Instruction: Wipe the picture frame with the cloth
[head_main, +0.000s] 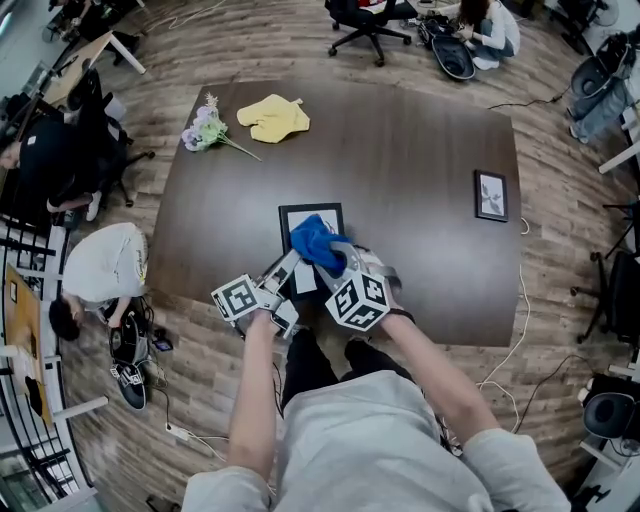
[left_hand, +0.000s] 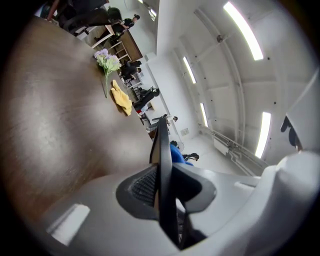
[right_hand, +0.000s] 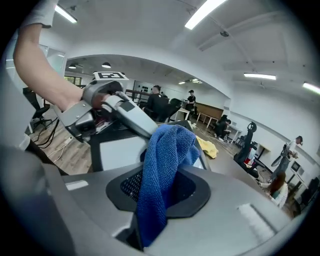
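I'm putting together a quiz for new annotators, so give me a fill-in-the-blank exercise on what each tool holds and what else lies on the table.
1. The right tool is shut on a ____ cloth.
2. The left tool is shut on the edge of the ____.
3. On the far side of the table, a yellow cloth lies beside the ____.
Missing words: blue; picture frame; flowers.

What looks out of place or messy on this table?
Nothing spilled or broken. Only the flower bunch lies loose on its side near the far edge, beside a crumpled yellow cloth.
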